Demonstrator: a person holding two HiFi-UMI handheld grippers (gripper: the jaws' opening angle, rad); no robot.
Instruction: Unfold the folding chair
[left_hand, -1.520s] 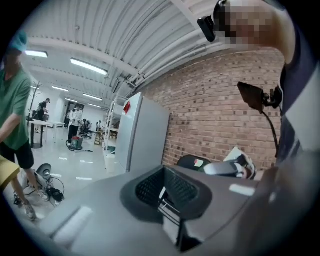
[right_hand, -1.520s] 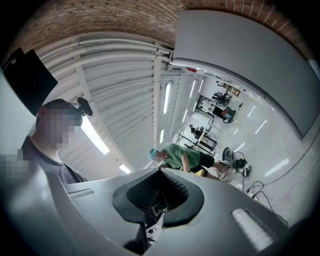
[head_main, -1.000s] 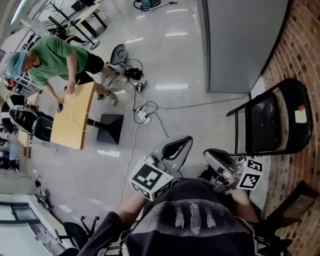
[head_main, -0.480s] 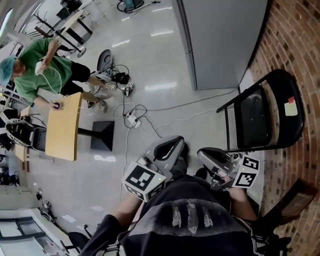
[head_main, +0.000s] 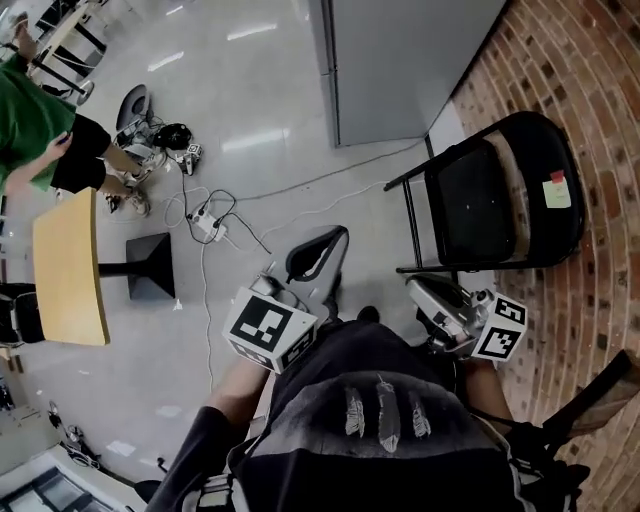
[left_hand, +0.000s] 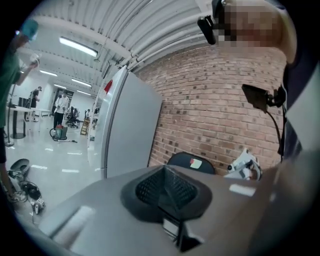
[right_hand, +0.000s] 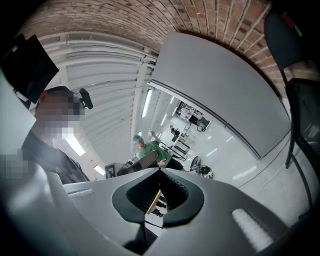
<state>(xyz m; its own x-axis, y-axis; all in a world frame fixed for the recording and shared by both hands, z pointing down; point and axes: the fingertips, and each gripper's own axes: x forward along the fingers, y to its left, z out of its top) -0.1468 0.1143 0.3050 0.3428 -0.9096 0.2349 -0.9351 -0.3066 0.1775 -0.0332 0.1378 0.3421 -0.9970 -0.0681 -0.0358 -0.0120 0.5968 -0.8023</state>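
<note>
A black folding chair (head_main: 470, 200) stands by the brick wall, its seat down and a small sticker on its backrest (head_main: 552, 190). The left gripper view shows the backrest (left_hand: 192, 161) beyond the jaws. In the right gripper view the chair's frame (right_hand: 300, 100) runs along the right edge. My left gripper (head_main: 325, 245) is shut and empty, held in front of my body, left of the chair and apart from it. My right gripper (head_main: 418, 292) is also shut with nothing in it, just below the chair's front legs. Both pairs of jaws, left (left_hand: 165, 187) and right (right_hand: 160, 192), are pressed together.
A tall grey cabinet (head_main: 400, 60) stands left of the chair against the brick wall (head_main: 600, 120). Cables and a power strip (head_main: 210, 225) lie on the floor. A wooden table (head_main: 70, 270) with a black base plate (head_main: 150, 265) stands at left, with a person in green (head_main: 30, 120) nearby.
The head view has swung right, so the chair sits nearer the middle. Both grippers have shifted with my body towards the chair, still shut. The person in green has stepped back from the table.
</note>
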